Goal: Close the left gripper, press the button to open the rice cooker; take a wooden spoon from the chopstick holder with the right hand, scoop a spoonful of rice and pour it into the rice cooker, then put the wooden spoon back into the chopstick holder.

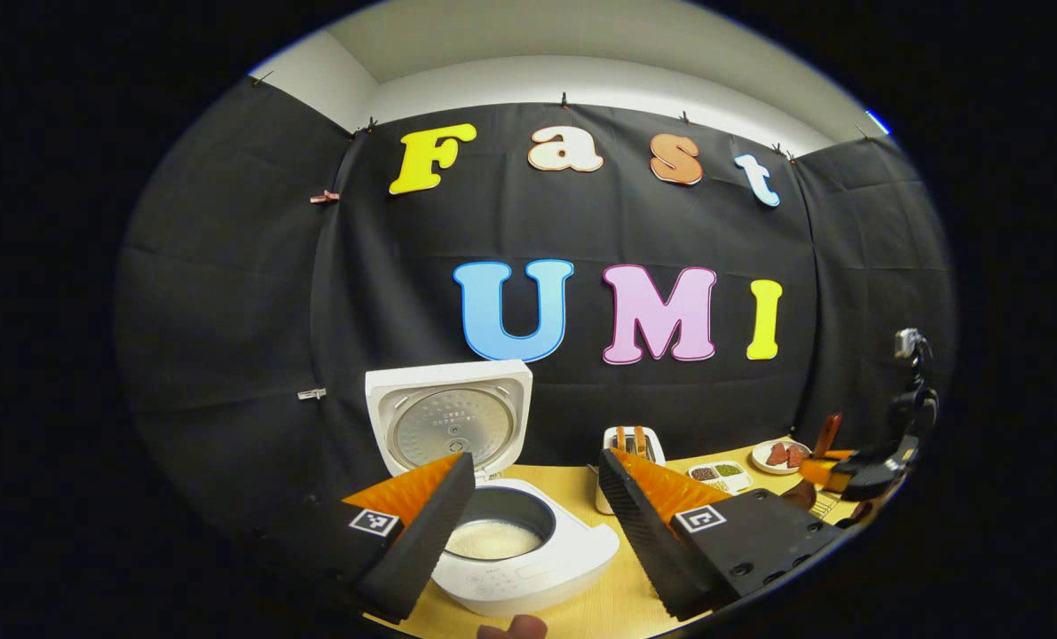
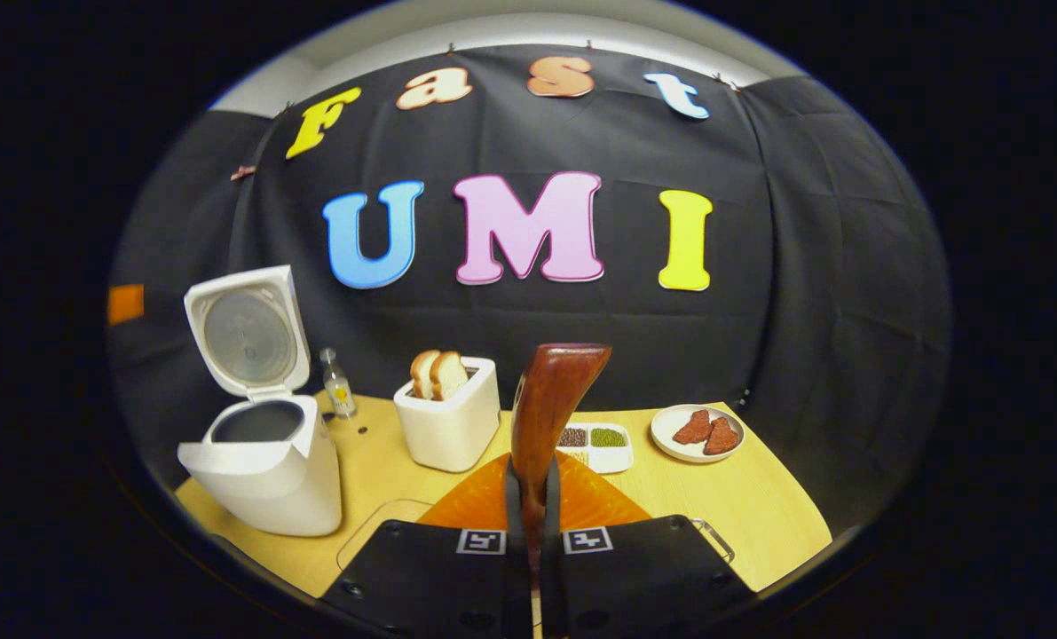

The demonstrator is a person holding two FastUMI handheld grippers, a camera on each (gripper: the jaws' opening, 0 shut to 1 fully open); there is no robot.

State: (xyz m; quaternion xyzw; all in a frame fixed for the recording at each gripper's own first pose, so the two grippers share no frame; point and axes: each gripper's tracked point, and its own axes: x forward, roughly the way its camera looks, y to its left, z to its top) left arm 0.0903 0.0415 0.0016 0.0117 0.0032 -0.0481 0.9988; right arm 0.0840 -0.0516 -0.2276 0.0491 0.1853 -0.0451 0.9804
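Note:
The white rice cooker (image 1: 528,555) stands open, its lid (image 1: 448,422) upright and white rice (image 1: 493,539) in the pot. My left gripper (image 1: 535,461) hangs open just above and in front of it, one finger (image 1: 422,524) on each side of the pot. In the right gripper view the cooker (image 2: 266,479) sits at the left with its lid (image 2: 248,333) raised. My right gripper (image 2: 529,484) is shut on the handle of a dark wooden spoon (image 2: 550,395), which stands upright, bowl end up. Far right in the left gripper view, that gripper (image 1: 847,475) holds the spoon (image 1: 825,435).
A white toaster (image 2: 448,426) with bread slices stands mid-table, a small bottle (image 2: 337,386) behind the cooker. A divided dish of grains (image 2: 595,442) and a plate with meat pieces (image 2: 697,432) lie to the right. A metal wire edge (image 2: 714,537) shows beside my right gripper.

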